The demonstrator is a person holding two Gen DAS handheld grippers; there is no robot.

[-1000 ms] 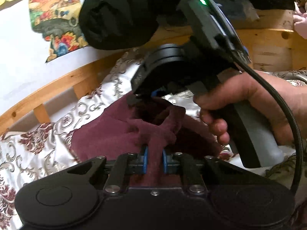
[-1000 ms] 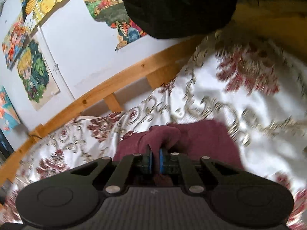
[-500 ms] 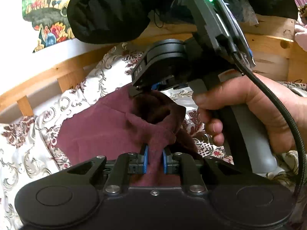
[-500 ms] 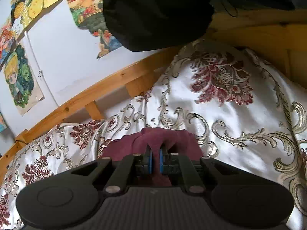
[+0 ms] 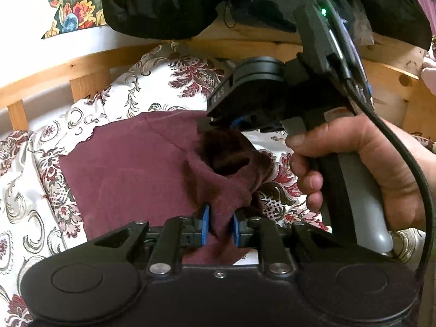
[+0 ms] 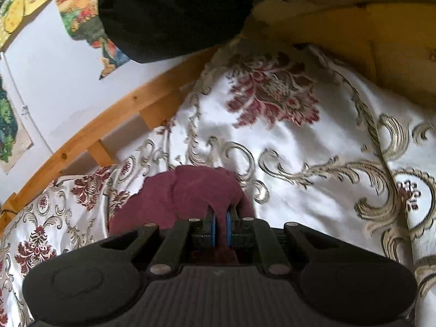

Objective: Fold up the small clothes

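A maroon garment [image 5: 130,169] lies partly spread on the patterned bedspread [image 5: 32,190], with its near right corner lifted into a bunch. My left gripper [image 5: 219,226] has that bunch between its blue pads; its jaws are opening and the cloth still fills the gap. In the left wrist view my right gripper [image 5: 218,125], held by a hand [image 5: 368,169], pinches the far end of the same fold. Its own view shows the right gripper [image 6: 220,230] shut on the maroon garment [image 6: 190,190], low over the bedspread.
A wooden bed rail [image 5: 81,65] runs behind the bedspread, with a wooden board [image 5: 395,87] at the right. A black jacket [image 5: 163,2] hangs over the rail from above. Coloured pictures [image 6: 79,13] hang on the white wall.
The maroon garment has sunk and now lies flatter and wider on the bedspread. The right gripper has moved down and to the right with its fold. The left pads stand slightly wider apart.
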